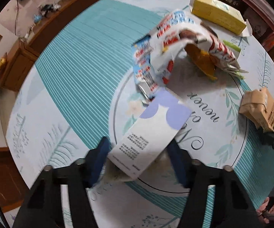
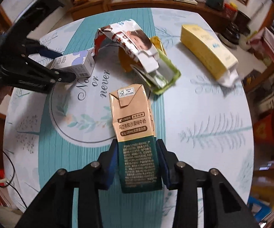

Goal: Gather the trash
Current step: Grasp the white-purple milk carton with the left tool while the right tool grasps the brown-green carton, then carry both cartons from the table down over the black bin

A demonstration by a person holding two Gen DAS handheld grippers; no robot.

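Note:
A white and purple small box [image 1: 152,131] lies on the round table [image 1: 76,72], and my left gripper [image 1: 138,152] is shut on its near end, blue pads against both sides. In the right wrist view the same box [image 2: 76,64] sits between the left gripper's fingers [image 2: 47,52] at the left. A tan and dark green milk carton [image 2: 135,133] is clamped between the pads of my right gripper [image 2: 137,152]. From the left wrist view this carton [image 1: 258,108] shows at the right edge.
A torn red and white wrapper [image 2: 129,39] arches over an orange packet [image 1: 201,58] and a green tray-like box [image 2: 163,76] mid-table. A long yellow box [image 2: 207,51] lies at the far right. Wooden cabinets [image 2: 137,1] stand beyond the table's edge.

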